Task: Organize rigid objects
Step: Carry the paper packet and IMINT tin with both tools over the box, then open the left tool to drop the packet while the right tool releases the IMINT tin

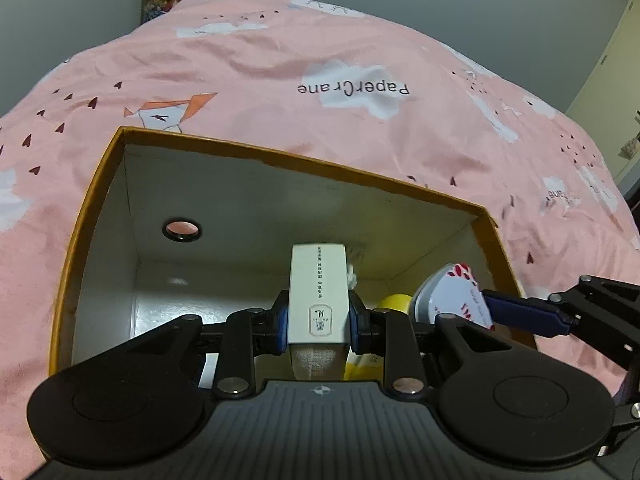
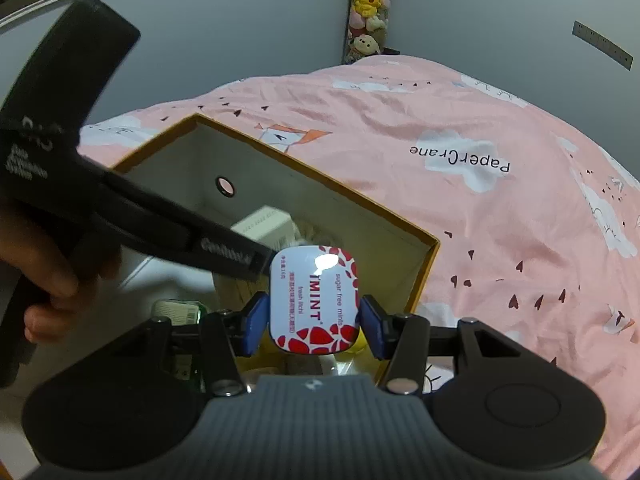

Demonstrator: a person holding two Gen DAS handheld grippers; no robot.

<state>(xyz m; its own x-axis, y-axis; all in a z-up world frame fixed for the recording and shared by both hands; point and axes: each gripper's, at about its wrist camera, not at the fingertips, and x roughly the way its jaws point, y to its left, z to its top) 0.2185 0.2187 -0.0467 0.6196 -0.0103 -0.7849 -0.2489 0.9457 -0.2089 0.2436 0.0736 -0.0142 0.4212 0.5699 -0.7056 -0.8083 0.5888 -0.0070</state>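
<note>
Through my left wrist camera I see my left gripper (image 1: 319,320) pinching a small white carton (image 1: 318,296) between its blue pads, one pad pressed flat against each long side. The carton is a tall, narrow cream-white box with a column of small dark print running down its face and a little square logo near the lower end; its near end shows a woven, linen-like texture. I hold it above the open interior of a large cardboard box (image 1: 304,162), which has mustard-yellow outer walls and rim, a plain white lining, and a round black-ringed hole in its far-left wall. The box rests on a pink bedspread (image 1: 280,68) printed with white clouds, tiny dark hearts and the words "PaperCrane". Through my right wrist camera, my right gripper (image 2: 313,326) sits around a mint tin (image 2: 314,300): a rounded-square white tin with red petal shapes at its corners and the lettering "MINT", "sugar free mints" and "fresh litchi". The left pad touches the tin's edge; the right pad appears a little apart from it, so I cannot tell whether the tin is truly clamped. The tin hangs over the near right part of the same box. Below it something yellow (image 2: 360,340) lies in the box, and a green-edged item (image 2: 178,312) lies to the left. Plush toys (image 2: 370,4) are stacked against the far wall.
</note>
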